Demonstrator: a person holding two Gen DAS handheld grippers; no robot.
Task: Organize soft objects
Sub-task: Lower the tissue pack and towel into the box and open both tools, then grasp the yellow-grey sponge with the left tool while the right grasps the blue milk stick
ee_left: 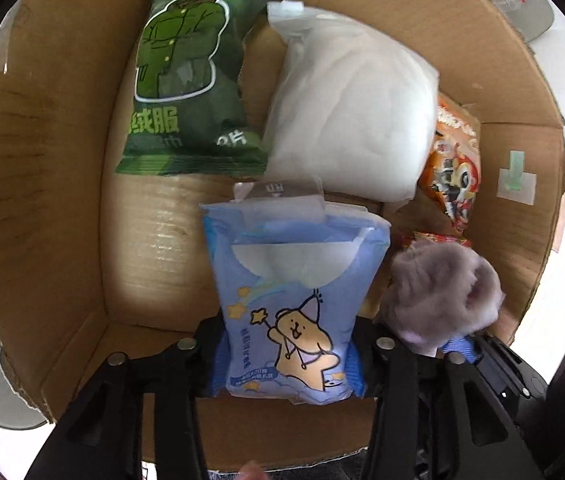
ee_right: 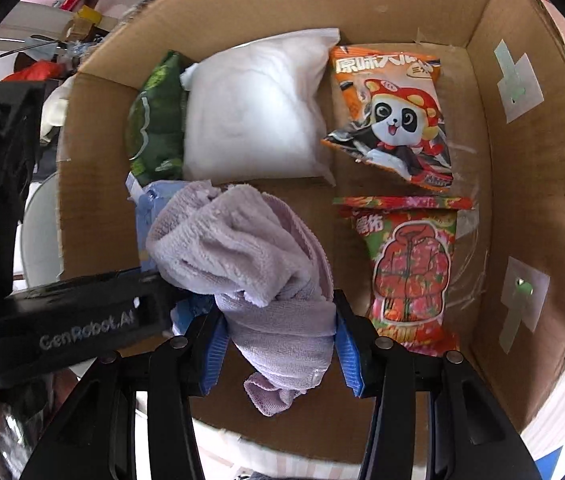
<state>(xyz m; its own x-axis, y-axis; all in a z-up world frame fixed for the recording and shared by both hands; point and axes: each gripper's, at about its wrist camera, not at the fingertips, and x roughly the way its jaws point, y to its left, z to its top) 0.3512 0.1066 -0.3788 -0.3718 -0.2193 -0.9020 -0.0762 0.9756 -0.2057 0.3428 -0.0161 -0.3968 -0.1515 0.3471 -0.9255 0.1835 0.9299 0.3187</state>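
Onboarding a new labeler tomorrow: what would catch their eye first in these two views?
Both tongs are loaded over the open cardboard box: the left tongs clamp a blue cartoon-bear pack, the right tongs a crumpled lilac towel. On the box floor, the puffy white bag lies between a green packet and an orange panda snack.

The cardboard box (ee_right: 534, 184) carries everything. On its floor lie a green packet (ee_left: 186, 80) at upper left, a white pillow pack (ee_left: 346, 112) beside it, an orange panda snack bag (ee_right: 394, 116) at right, and a red jacket packet (ee_right: 410, 272) below that.
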